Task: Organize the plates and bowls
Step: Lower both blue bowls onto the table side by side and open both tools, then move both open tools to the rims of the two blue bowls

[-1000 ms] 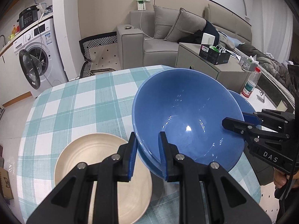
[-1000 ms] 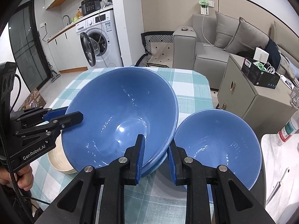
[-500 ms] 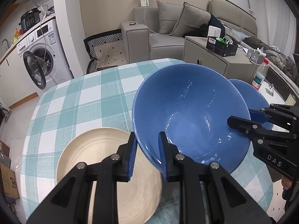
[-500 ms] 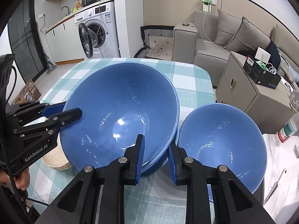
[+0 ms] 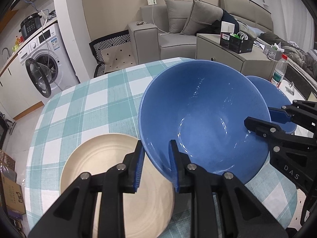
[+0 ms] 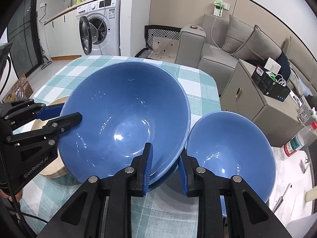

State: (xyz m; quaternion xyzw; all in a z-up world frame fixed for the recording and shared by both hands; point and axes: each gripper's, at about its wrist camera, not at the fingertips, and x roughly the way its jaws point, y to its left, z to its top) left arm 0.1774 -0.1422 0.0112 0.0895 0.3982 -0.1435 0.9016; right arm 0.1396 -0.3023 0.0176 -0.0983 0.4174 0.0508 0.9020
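Between both tools' [image 5: 155,163] pads, big blue bowl [image 5: 204,119].

Even indoor light, sharp focus, strong fisheye bending and dark corners, small glints inside the large blue bowl [image 5: 206,119].

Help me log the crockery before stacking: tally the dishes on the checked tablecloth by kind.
Bowls: 2, the large glossy blue bowl and the smaller glossy blue bowl; a third may be nested under the large one, but that is unclear.
Plates: 1, the round cream ridged plate.
Total: 3 certain.
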